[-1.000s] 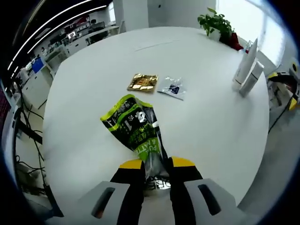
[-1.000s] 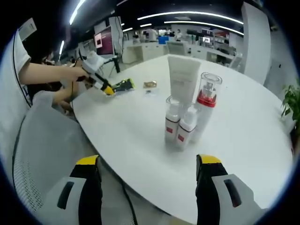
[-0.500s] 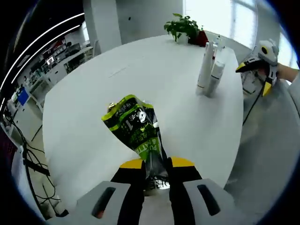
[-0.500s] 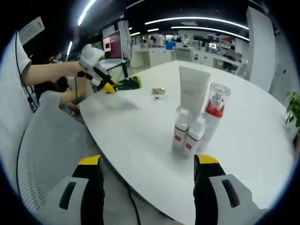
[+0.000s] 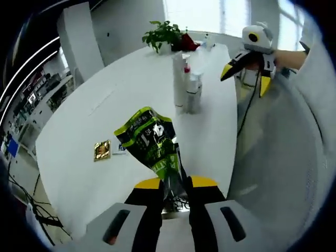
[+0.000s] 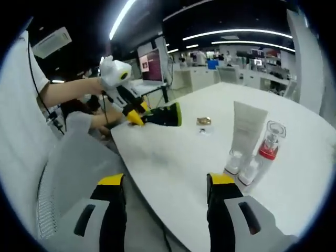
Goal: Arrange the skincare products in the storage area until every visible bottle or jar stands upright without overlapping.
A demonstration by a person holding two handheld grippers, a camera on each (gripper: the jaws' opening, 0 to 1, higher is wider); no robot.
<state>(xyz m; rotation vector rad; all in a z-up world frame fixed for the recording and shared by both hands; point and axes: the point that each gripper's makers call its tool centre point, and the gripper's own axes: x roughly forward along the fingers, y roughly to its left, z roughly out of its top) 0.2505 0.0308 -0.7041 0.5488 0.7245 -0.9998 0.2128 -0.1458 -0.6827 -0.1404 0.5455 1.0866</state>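
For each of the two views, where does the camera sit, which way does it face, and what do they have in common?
Left gripper view: rides on the left gripper, shut on the green sachet, facing across the white table towards the bottles and a plant; the right gripper enters from the right.
Right gripper view: rides on the open right gripper, off the table edge, facing the bottles; the person's arm shows.
Shared: table, bottles, sachet, gold packet.
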